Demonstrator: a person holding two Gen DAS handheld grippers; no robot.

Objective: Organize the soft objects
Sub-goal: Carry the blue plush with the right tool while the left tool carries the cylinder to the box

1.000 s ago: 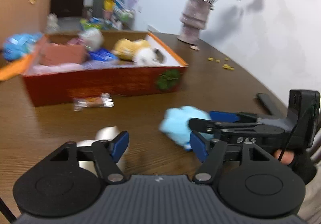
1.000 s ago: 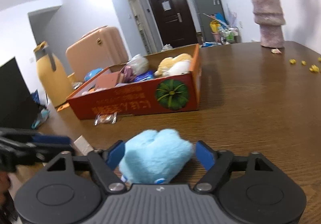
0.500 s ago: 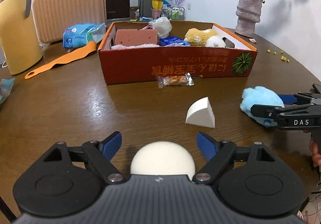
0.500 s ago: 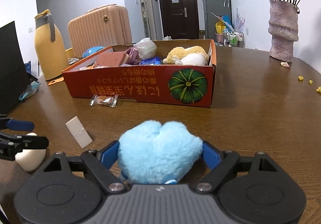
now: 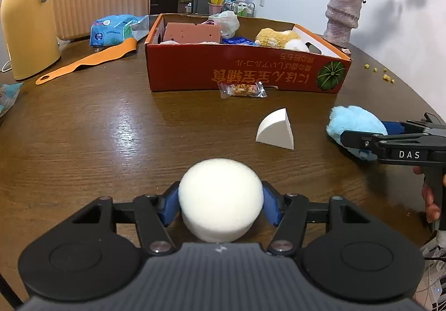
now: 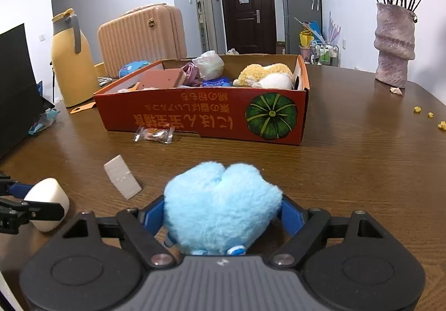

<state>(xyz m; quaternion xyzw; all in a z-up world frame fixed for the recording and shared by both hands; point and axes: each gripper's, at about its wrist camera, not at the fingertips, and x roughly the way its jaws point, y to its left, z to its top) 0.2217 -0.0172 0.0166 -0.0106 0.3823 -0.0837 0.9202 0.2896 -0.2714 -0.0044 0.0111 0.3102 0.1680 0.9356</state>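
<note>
My left gripper (image 5: 220, 206) is shut on a round white sponge (image 5: 220, 196), held just over the brown table. My right gripper (image 6: 220, 213) is shut on a fluffy light-blue heart plush (image 6: 220, 202). The plush also shows at the right of the left wrist view (image 5: 354, 123), and the white sponge at the left of the right wrist view (image 6: 47, 201). A white wedge-shaped sponge (image 5: 276, 130) lies on the table between them. An open red cardboard box (image 5: 245, 72) farther back holds a yellow plush (image 5: 276, 36), a brown sponge block (image 5: 192, 33) and other items.
A wrapped snack (image 5: 242, 89) lies in front of the box. A yellow jug (image 5: 26, 15), an orange strip (image 5: 89, 60) and a blue packet (image 5: 117, 29) are at back left. A vase of flowers (image 5: 344, 15) stands at back right. Yellow crumbs (image 5: 386, 75) lie near the right edge.
Both grippers have closed: the left one onto the round white sponge, the right one onto the blue plush. Both views have steadied facing the box.
</note>
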